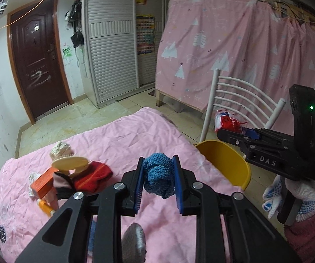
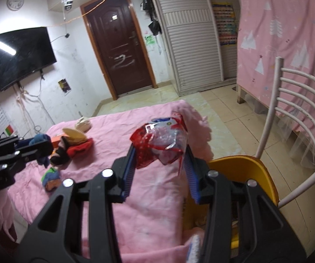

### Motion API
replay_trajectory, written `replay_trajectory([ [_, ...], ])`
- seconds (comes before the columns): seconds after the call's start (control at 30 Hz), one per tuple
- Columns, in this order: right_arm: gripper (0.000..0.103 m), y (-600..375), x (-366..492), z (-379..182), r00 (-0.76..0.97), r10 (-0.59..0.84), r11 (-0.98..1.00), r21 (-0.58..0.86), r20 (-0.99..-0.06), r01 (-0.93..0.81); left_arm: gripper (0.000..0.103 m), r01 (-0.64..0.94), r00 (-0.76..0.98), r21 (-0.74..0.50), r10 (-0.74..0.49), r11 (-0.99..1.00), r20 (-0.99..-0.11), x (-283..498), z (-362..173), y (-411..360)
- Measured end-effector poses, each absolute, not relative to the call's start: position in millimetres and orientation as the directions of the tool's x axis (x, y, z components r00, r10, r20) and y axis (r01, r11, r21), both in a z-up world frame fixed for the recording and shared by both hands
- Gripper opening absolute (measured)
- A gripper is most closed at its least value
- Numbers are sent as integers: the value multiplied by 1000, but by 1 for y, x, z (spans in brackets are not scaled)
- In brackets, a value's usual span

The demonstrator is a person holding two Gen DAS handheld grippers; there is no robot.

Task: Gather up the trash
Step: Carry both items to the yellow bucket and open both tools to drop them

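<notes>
My left gripper (image 1: 158, 182) is shut on a blue knitted ball (image 1: 159, 178) and holds it above the pink-covered table (image 1: 135, 131). It also shows in the right wrist view (image 2: 39, 145), at the left. My right gripper (image 2: 160, 160) is shut on a crumpled red and clear plastic wrapper (image 2: 160, 141), held above the table's right edge, near the yellow bin (image 2: 245, 171). In the left wrist view the right gripper (image 1: 234, 129) holds the wrapper (image 1: 225, 120) over the yellow bin (image 1: 225, 160).
A pile of items lies on the table's left: an orange box (image 1: 44, 183), red cloth (image 1: 91, 176), a beige disc (image 1: 69, 163) and a cream knitted piece (image 1: 59, 149). A white chair (image 1: 240, 100) stands behind the bin. A grey object (image 1: 134, 241) lies near me.
</notes>
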State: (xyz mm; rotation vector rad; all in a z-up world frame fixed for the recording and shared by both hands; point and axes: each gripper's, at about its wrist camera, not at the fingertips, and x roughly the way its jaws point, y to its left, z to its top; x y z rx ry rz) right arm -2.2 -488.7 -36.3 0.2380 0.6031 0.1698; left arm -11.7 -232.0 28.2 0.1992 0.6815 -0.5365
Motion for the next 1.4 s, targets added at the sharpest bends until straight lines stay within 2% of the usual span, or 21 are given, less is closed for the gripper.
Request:
replay_trajectory([
  [0.47, 41, -549, -8, -48, 839, 128, 958, 285, -528, 33, 15, 617, 597, 41, -434, 786, -675, -9, 18, -301],
  [1.03, 42, -605, -3, -79, 831, 70, 940, 314, -553, 130, 16, 679, 468, -56, -490, 732, -736, 31, -18, -406],
  [1.1, 42, -609, -1, -81, 829, 69, 939, 317, -556, 134, 20, 672, 465, -66, -489, 738, -737, 37, -20, -414],
  [1.17, 48, -611, 0, -84, 825, 74, 938, 319, -560, 133, 32, 668, 462, -69, -485, 741, -743, 40, -22, -419],
  [1.2, 53, -611, 1, -85, 823, 78, 938, 320, -563, 130, 45, 666, 466, -66, -483, 743, -741, 41, -23, -420],
  [1.23, 55, -610, 1, -86, 822, 79, 939, 320, -564, 129, 53, 664, 469, -65, -483, 745, -739, 41, -23, -420],
  [1.4, 56, -608, 6, -91, 816, 87, 938, 322, -572, 126, 55, 654, 476, -63, -474, 754, -741, 41, -23, -417],
])
